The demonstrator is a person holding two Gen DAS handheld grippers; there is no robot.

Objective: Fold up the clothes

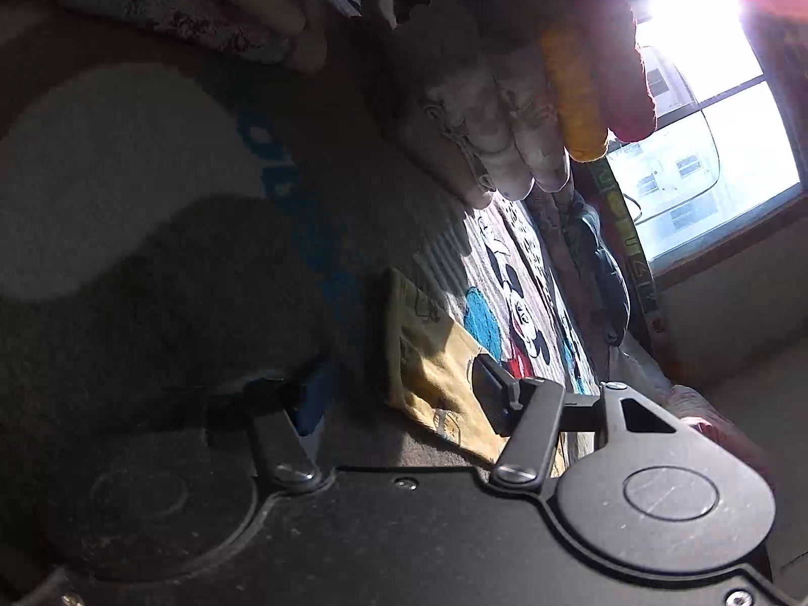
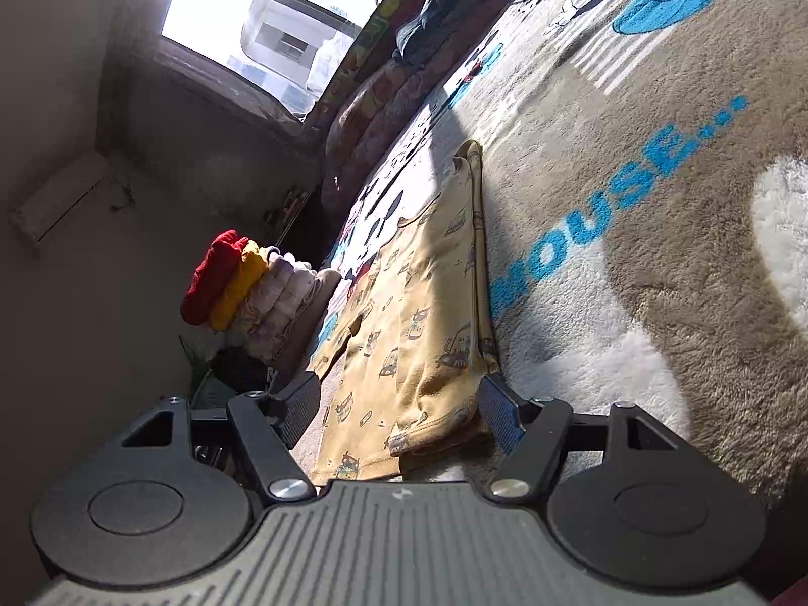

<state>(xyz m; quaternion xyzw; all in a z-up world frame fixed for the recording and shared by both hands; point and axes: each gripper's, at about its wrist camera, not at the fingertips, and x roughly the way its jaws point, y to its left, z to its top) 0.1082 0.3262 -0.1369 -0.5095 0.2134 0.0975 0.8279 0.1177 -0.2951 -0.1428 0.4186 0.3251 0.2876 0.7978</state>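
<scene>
- The left tongs (image 1: 399, 399) sit in deep shadow; their left finger (image 1: 308, 404) is barely readable.
- The yellow garment (image 2: 419, 333) has its near hem hidden behind the right tongs' body.
- The blue lettering (image 2: 606, 222) starts under the garment.
- The window (image 2: 262, 15) is blown out by glare.

Garment: yellow printed garment (image 2: 414, 323) lying folded lengthwise, flat on the blanket.
Stack: folded clothes (image 2: 252, 288) sitting piled beside it.

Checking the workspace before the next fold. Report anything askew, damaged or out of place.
Nothing looks damaged or spilled. The yellow printed garment lies partly folded on the Mickey Mouse blanket, one near corner turned over. The stack of folded clothes looks tidy. A dark garment lies bunched and unfolded near the window.
</scene>
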